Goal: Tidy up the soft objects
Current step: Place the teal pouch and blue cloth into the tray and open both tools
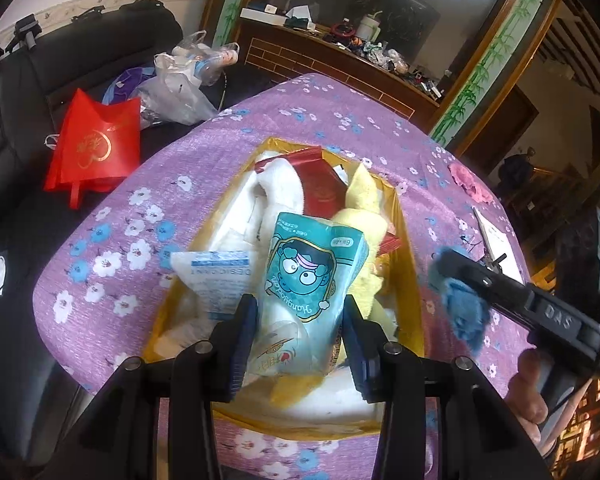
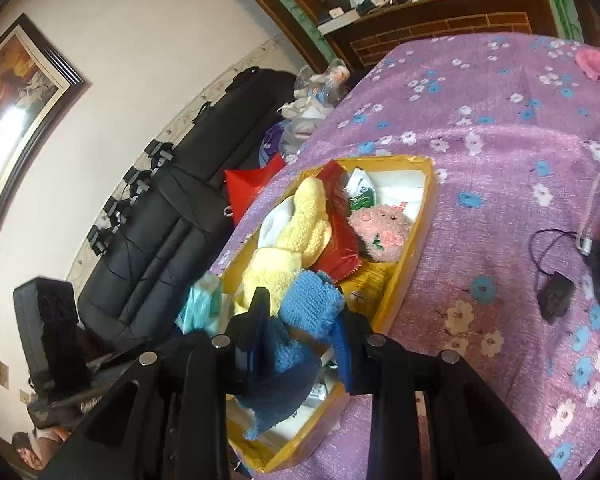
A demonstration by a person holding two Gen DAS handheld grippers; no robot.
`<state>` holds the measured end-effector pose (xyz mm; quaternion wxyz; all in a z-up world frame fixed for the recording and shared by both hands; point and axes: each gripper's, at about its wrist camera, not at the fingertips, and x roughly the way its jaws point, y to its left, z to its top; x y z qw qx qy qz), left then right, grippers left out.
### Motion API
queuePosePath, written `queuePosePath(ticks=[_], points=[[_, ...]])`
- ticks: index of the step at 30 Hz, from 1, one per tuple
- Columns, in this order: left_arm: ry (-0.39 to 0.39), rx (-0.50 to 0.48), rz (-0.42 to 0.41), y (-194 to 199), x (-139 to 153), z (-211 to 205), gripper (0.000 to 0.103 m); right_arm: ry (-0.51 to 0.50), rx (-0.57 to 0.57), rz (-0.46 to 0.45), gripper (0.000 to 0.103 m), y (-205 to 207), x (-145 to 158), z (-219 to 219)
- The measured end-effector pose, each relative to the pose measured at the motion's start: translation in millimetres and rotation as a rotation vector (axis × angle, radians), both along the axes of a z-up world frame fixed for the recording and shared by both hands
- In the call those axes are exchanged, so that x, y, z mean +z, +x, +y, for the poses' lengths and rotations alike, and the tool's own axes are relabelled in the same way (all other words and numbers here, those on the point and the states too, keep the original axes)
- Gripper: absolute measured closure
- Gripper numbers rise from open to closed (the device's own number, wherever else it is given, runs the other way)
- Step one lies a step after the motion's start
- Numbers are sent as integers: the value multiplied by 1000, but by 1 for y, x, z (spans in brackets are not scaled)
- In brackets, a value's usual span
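My left gripper [image 1: 300, 320] is shut on a teal tissue pack [image 1: 310, 276] with a cartoon face, held over the yellow box [image 1: 406, 240] on the purple flowered tablecloth. The box holds a yellow plush [image 1: 364, 216], a red packet [image 1: 320, 184], a white cloth [image 1: 276, 188] and a white desiccant pack [image 1: 216, 276]. My right gripper [image 2: 298, 328] is shut on a blue towel [image 2: 308, 308] above the near end of the box [image 2: 416, 240]. A pink plush [image 2: 380, 232] and the yellow plush [image 2: 296, 232] lie inside. The right gripper also shows in the left wrist view [image 1: 460, 296].
A black sofa [image 2: 160, 216] stands left of the table with a red bag [image 1: 92, 148] and plastic bags [image 1: 176, 88]. A pink item [image 2: 598, 66] lies at the far table edge. Black cords and a small black device [image 2: 554, 296] lie on the cloth at right.
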<state>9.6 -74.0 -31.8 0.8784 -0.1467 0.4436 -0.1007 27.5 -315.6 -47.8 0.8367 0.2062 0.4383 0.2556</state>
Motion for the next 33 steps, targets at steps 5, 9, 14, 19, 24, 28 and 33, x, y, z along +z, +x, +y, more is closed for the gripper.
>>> queuePosePath(ticks=[5,9,14,19,24,28,33], points=[[5,-22,-10,-3,11,4,59,26,-34,-27,74,-18,0,-12],[28,-27,-34,-6,16,4,59,44,-25,-13,74,-22,-4,-9],[71,-9,-29,15,15,0,56,18,-12,-20,74,-12,-5,10],[81,26,8,47,4,2,53,-23,-57,-24,73,4,-14,23],[112,-7,19,54,-8,-6,37,-48,-105,-9,67,6,-28,23],[39,-16,-6,36,-14,-1,23,-31,-99,-39,46,-3,-29,21],[-8,-37,-71,3,-7,1,22,-2,-81,-60,41,-20,-21,24]])
